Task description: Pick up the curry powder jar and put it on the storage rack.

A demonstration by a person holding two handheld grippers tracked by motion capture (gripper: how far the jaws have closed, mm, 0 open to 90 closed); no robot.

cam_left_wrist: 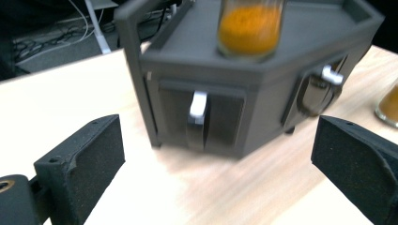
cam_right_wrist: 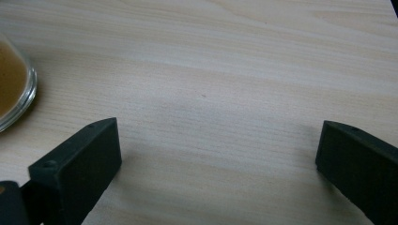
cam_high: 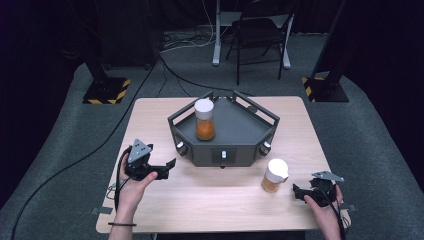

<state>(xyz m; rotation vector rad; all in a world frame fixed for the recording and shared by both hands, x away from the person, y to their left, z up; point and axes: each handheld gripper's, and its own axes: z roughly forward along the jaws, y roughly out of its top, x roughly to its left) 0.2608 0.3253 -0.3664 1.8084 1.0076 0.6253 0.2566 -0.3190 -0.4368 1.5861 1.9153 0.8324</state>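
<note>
Wooden table [cam_high: 215,200], both tongs agape.

I count two clear glass jars of orange powder with white lids: one [cam_high: 205,120] at 12 o'clock on the tray, one [cam_high: 275,175] at 4 o'clock on the table. One dark grey angular tray stand [cam_high: 250,131] with three white-tipped knobs. Two black handheld grippers, mine: left [cam_high: 167,167] at 8, right [cam_high: 298,192] at 4
</note>
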